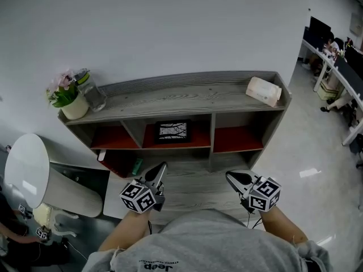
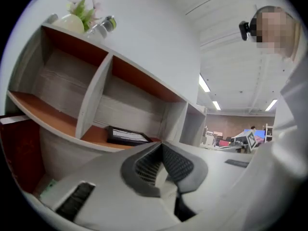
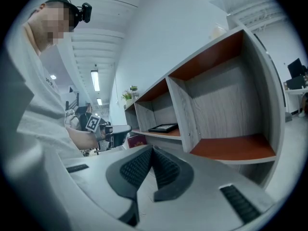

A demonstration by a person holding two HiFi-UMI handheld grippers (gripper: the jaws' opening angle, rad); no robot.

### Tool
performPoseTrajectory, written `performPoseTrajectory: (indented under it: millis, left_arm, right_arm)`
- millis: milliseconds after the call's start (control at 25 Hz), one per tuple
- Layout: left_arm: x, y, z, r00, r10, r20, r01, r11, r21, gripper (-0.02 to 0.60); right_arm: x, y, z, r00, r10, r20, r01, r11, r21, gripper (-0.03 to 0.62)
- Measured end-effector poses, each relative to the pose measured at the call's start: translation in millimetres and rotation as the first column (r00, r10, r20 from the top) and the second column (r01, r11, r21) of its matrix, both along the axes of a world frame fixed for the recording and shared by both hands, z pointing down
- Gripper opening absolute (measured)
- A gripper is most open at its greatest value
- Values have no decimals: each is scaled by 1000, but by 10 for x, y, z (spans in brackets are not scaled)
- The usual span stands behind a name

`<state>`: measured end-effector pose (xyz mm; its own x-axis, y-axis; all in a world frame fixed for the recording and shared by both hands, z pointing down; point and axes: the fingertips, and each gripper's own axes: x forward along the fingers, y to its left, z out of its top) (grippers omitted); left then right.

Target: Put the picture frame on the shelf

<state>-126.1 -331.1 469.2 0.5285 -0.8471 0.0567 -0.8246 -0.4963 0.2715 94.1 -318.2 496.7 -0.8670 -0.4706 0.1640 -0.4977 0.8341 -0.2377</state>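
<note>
Long grey wood-grain shelf unit with red-lined compartments [image 1: 187, 95] is standing against the white wall, three open bays across the upper row. White rounded object [image 1: 28, 171] is sitting just off the unit's left end; can't tell what it is. Person in a grey shirt [image 1: 210, 242] is standing in front of the unit, holding both tools out over its lower grey board. Left tool [image 1: 160, 170] is pointing toward the middle bay, jaws closed together and gripping nothing; its own view is showing the two ribbed pads meeting at the tip. Right tool [image 1: 233, 178] is hanging below the right bay, well apart from the left one, jaws likewise pressed together with nothing between them. Beige rectangular box [image 1: 264, 90] is lying on the top board near its right end. White pot of pink flowers [image 1: 71, 98] is sitting at the top board's left end, with a clear glass jar [image 1: 92, 94] just beside it on the right. Black-rimmed picture frame [image 1: 172, 131] is lying flat on the red floor of the middle bay, clear of both tools. Dark red book-like item [image 1: 116, 162] is sitting in the lower left bay, with a small green item [image 1: 137, 166] just right of it.
</note>
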Motion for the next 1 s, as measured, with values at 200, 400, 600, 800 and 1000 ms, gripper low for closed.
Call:
performPoseTrajectory:
  millis: [200,400,600,800,1000]
  left_arm:
    - [-68,560,-16,997,-70,-31,70,997,15,8]
    - [-155,1019,5,991,-134,-5,134,991,-7,9]
    - [-427,1346,-104,985,-172,-4,172,985,3,9]
    - [-681,1363,-122,991,-136,4,135,990,24,9]
    - [-1038,1254,-59,999,-8,31,7,999,49,9]
  right_arm:
    - [102,45,119,996,-72,59,74,997,-31,14]
    - [-24,-12,181,982,-131,138,140,989,-54,14]
    - [-341,91,120,969,-182,169,192,981,-41,14]
    - [-624,60,108,976,-161,150,167,986,-29,14]
    - [-1017,65,118,992,-49,118,52,998,-24,14]
